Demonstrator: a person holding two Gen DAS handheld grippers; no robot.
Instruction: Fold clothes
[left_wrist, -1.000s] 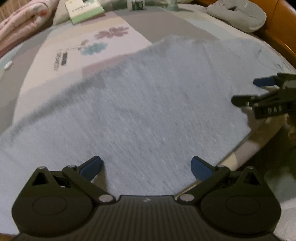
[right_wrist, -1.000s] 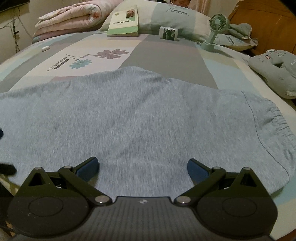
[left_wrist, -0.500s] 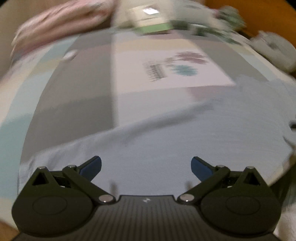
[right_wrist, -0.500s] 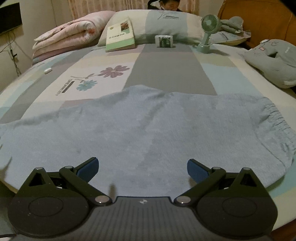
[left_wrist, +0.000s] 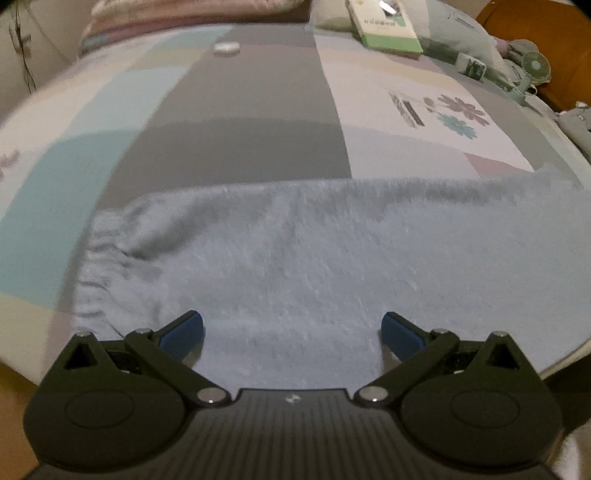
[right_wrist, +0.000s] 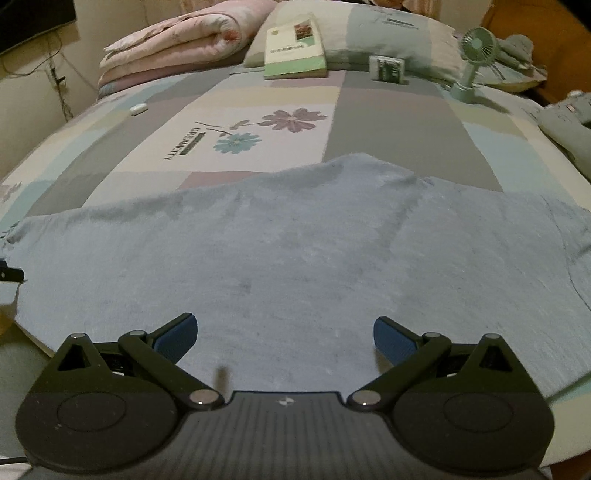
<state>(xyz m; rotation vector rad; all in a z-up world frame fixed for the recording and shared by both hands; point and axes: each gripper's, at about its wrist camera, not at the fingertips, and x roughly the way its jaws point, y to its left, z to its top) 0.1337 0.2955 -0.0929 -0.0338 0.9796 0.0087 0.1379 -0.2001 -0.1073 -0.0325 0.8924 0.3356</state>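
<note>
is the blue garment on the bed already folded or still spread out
Spread out. The blue garment lies flat across the bedspread in one wide layer, its gathered cuff showing at one end, with no fold visible.

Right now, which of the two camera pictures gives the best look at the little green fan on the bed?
The right wrist view. There the small green fan stands upright, sharp and whole, by the pillow. In the left wrist view it sits tiny, blurred and tilted near the right edge.
</note>
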